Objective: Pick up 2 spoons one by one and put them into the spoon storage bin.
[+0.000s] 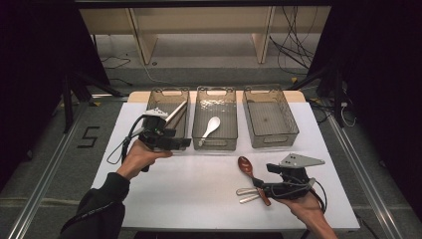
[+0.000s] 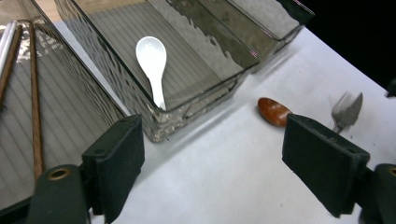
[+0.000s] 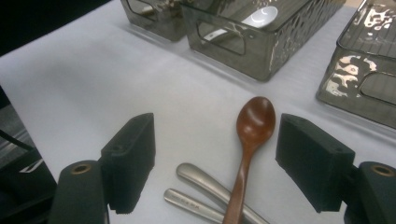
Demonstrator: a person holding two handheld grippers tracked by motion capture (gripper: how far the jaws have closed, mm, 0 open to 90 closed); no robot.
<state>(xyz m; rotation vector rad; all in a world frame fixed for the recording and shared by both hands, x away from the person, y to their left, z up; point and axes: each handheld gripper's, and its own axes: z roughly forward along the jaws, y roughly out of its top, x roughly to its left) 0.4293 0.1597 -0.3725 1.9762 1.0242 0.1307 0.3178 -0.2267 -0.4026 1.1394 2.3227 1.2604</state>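
A brown wooden spoon [image 1: 246, 166] [image 3: 254, 121] lies on the white table [image 1: 189, 184], its handle crossing two metal handles [image 3: 205, 179] [image 1: 245, 192]. My right gripper [image 1: 261, 188] [image 3: 215, 140] is open at the spoon's handle end, the handle running between its pads [image 3: 308, 158] without touching them. A white spoon [image 1: 211, 124] [image 2: 152, 56] rests in the middle bin [image 1: 215, 90]. My left gripper [image 1: 181, 143] [image 2: 212, 135] is open and holds nothing, at the front of the left bin [image 1: 169, 92] and middle bin. The left gripper view shows the wooden spoon's bowl [image 2: 273, 111] and a fork head [image 2: 348, 109].
Three clear grey bins stand in a row at the back of the table. Chopsticks [image 1: 176, 113] [image 2: 35, 93] lie in the left bin. The right bin [image 1: 271, 92] has nothing in it. Dark floor, rails and cables surround the table.
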